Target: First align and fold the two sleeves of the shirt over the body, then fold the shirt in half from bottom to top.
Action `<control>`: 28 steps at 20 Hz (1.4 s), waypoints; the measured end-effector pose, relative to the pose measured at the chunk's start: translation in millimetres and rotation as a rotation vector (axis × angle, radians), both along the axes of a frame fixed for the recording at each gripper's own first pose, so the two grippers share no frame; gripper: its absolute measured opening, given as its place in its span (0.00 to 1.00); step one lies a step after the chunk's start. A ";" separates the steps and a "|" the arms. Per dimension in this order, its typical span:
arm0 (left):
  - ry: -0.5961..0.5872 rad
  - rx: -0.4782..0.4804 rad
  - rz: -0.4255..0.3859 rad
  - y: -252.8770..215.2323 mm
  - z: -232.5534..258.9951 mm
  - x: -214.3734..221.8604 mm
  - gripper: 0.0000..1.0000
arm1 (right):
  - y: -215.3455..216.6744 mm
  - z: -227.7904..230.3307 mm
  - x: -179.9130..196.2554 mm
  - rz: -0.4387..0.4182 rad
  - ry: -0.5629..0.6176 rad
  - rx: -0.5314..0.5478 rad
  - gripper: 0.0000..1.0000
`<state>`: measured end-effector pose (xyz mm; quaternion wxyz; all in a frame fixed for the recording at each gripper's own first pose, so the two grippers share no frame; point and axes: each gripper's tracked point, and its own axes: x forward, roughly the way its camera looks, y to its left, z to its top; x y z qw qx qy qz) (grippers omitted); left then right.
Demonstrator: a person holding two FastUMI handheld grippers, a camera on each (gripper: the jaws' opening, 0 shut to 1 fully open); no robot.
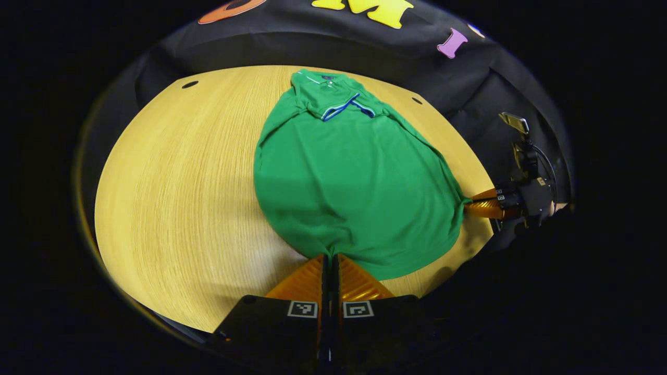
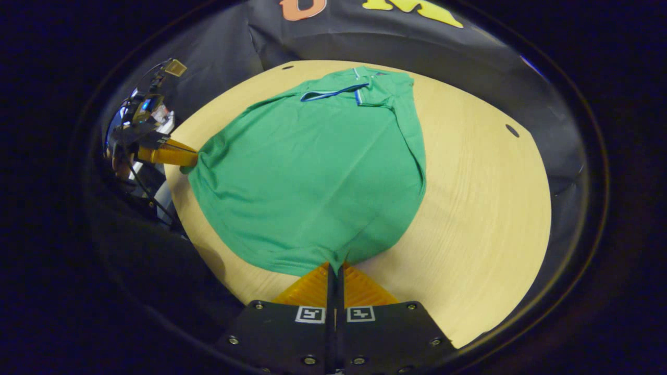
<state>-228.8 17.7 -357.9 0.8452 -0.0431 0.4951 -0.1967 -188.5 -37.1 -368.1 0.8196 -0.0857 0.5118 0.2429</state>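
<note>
Left gripper view: green shirt (image 1: 354, 182) on wooden table (image 1: 177, 198).

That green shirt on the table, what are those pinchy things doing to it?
A person is folding the green shirt with two handheld grippers. The left gripper and the right gripper are each pinched shut on a bottom corner of the shirt. Both sleeves already lie folded over the body near the collar. The shirt lies spread on the wooden table, not yet folded in half.

A pale wooden table (image 1: 182, 182) stands before the black cloth wall (image 1: 323, 47).
</note>
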 end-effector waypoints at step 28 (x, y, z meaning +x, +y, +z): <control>-0.251 -0.101 0.018 4.7 115.2 119.3 0.04 | 10.6 143.9 117.1 -0.228 -0.208 0.256 0.00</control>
